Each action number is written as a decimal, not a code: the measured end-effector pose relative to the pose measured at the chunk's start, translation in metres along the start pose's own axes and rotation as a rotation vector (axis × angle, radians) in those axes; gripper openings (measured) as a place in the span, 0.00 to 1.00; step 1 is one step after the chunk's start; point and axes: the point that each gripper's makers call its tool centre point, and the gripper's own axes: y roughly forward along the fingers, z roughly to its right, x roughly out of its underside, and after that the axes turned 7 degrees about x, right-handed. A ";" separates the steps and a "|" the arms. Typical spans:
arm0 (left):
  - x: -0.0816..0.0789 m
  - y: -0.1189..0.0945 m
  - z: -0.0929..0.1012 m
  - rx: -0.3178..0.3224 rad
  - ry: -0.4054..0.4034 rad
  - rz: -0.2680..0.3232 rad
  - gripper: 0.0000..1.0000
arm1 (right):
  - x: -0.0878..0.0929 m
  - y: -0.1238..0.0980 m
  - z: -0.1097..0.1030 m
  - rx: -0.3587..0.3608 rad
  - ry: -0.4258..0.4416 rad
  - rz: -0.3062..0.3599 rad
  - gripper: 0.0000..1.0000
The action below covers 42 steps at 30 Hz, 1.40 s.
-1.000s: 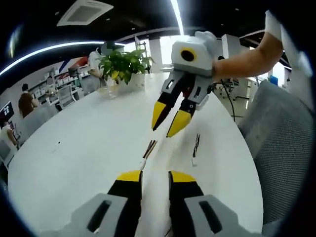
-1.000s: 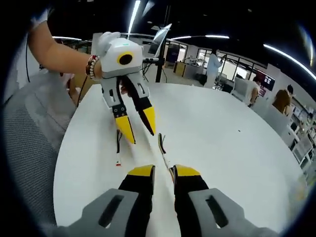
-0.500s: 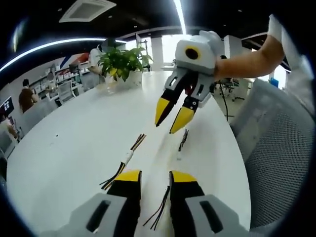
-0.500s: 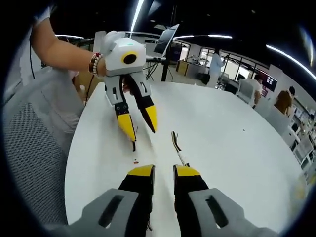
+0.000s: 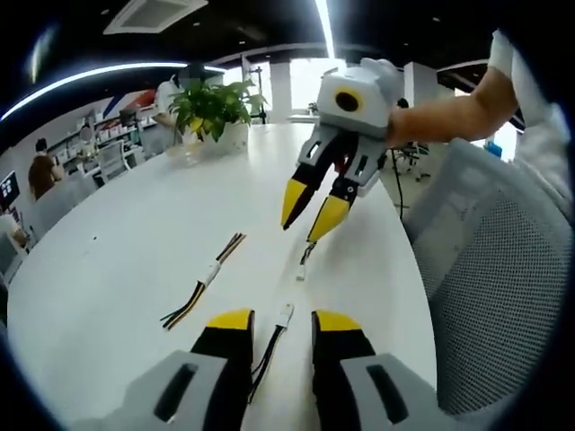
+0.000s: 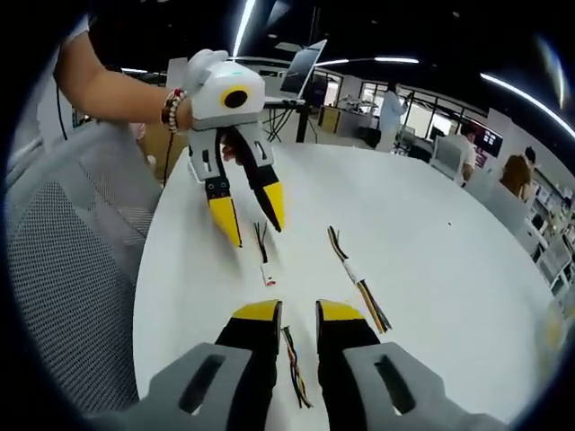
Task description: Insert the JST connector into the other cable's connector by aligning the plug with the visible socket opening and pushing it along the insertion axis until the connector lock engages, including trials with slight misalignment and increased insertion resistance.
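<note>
Two short cables lie end to end on the white table, their white connectors apart. One white connector lies between the tips of my left gripper, its wires running back under the jaws. The other connector lies just below my right gripper, which hangs open above the table. In the right gripper view the first connector sits below the open left gripper. Coloured wires run between the tips of my right gripper. Neither gripper holds anything.
A third wire bundle with a white label lies beside the two cables. A potted plant stands at the table's far end. A grey mesh chair stands close to the table's edge. People sit at desks beyond.
Both views have shifted, so the cables now sit lower and nearer my jaws, with wires between each pair of tips. Both grippers stay open; nothing was taken hold of.
</note>
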 end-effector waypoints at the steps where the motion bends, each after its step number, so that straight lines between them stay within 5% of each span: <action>1: 0.002 0.000 0.000 -0.001 -0.005 0.006 0.19 | 0.002 0.001 -0.001 0.001 0.004 -0.005 0.13; 15: 0.010 0.013 -0.009 -0.029 -0.055 0.067 0.21 | 0.023 0.014 -0.008 -0.020 0.031 -0.057 0.13; 22: 0.021 0.020 -0.006 -0.015 -0.062 0.049 0.19 | 0.027 0.020 -0.011 -0.021 0.077 -0.049 0.11; 42: 0.020 0.029 -0.006 -0.012 -0.112 0.092 0.08 | 0.033 0.022 -0.012 -0.020 0.073 -0.048 0.06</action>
